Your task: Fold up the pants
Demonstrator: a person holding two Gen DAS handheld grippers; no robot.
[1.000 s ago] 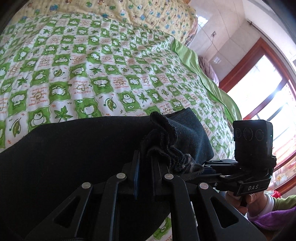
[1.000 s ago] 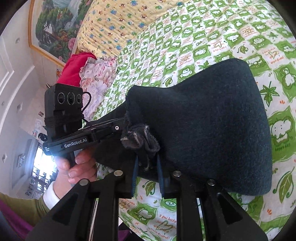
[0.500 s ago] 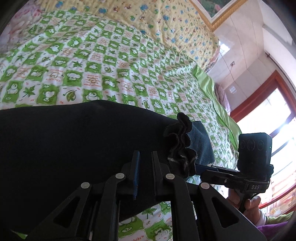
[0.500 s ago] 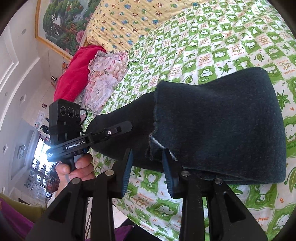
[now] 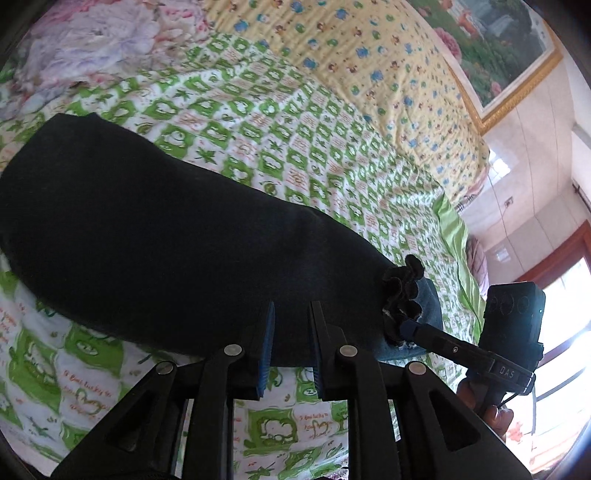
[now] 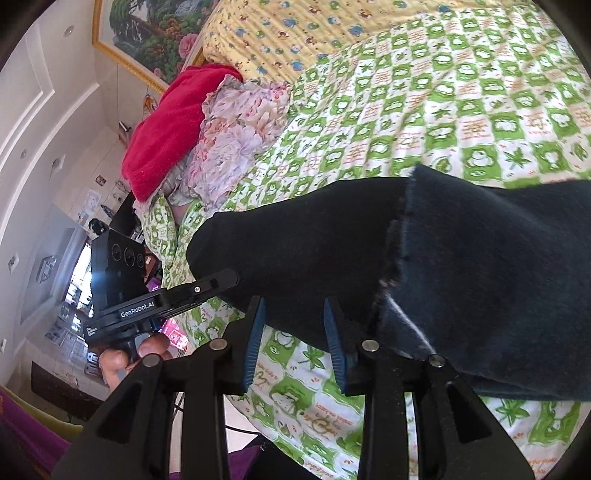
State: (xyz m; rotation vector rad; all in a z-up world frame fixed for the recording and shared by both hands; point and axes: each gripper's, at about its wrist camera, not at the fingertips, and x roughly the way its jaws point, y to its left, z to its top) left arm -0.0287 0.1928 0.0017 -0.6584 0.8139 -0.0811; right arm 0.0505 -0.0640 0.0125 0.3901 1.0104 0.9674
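A big bed covered by a white quilt with green squares (image 5: 295,155) fills most of both views. A dark, soft pair of pants (image 5: 166,243) lies folded on it, low in the frame. A yellow blanket with little blue pictures (image 6: 295,33) sits at the top. A flowery pink cloth (image 6: 236,136) and a fuzzy red blanket (image 6: 166,129) lie at the left, touching.

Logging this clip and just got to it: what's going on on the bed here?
A person with a gripper in each hand is folding dark pants on a green-checked bedspread. The pants lie flat, folded over. The left gripper is opening, nothing pinched between its fingers. The right gripper stands open at the pants' near edge, its fingers apart and not pressing the cloth.
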